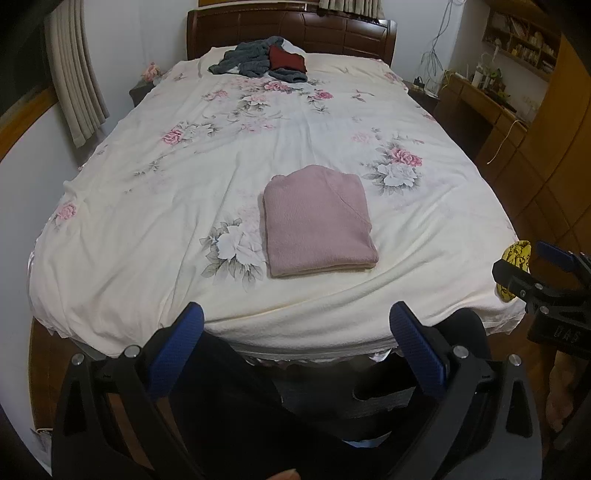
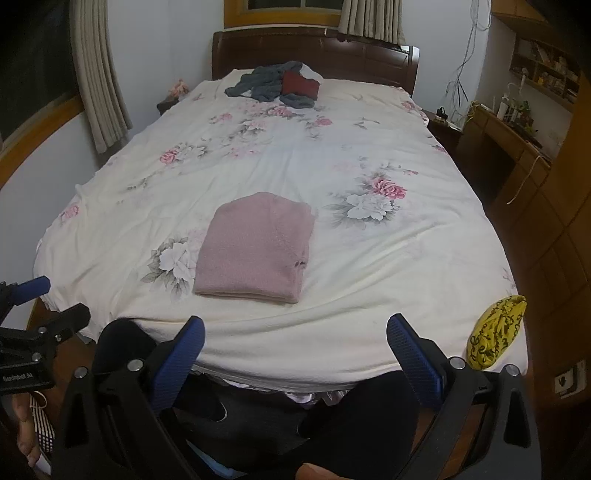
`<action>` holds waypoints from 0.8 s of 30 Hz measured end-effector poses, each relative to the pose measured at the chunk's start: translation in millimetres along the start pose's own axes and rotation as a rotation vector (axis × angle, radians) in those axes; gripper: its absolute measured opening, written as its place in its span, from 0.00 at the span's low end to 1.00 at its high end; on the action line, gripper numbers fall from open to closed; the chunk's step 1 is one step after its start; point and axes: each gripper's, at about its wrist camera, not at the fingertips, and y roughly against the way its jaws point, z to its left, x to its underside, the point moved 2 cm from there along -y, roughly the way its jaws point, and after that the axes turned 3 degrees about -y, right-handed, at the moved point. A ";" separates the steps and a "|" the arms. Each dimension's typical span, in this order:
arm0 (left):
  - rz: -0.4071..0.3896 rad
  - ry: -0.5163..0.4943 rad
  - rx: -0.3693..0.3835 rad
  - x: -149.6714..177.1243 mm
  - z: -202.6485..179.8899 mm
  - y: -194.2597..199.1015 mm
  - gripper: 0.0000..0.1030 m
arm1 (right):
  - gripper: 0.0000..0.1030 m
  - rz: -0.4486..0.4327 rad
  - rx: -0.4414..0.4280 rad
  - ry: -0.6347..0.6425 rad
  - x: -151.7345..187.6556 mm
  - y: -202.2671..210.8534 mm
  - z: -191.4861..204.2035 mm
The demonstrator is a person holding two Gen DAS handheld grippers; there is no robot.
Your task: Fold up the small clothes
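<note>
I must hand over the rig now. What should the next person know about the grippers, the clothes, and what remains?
Left gripper: open, empty, held back at the foot of the bed.
Right gripper: open, empty, also at the foot edge.
Done: pink sweater lies folded in a neat rectangle near the foot of the bed.
Left: grey garment and dark red garment lie in a loose pile by the headboard, unfolded.
Yellow patterned cloth sits bunched at the near right corner; whether it belongs to the job is unclear.

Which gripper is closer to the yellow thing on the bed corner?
Right. The right gripper hangs open with the yellow bundle just beside its right finger. The left gripper is open, farther left, beyond the right one.
</note>
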 end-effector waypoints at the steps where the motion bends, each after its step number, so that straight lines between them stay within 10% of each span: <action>1: 0.000 0.000 -0.001 0.1 -0.3 -0.2 0.97 | 0.96 -0.001 0.002 0.000 0.1 -0.2 0.9; 24: -0.018 0.005 -0.022 -3.4 1.8 3.2 0.97 | 0.96 -0.010 -0.015 0.022 -0.8 -1.6 6.3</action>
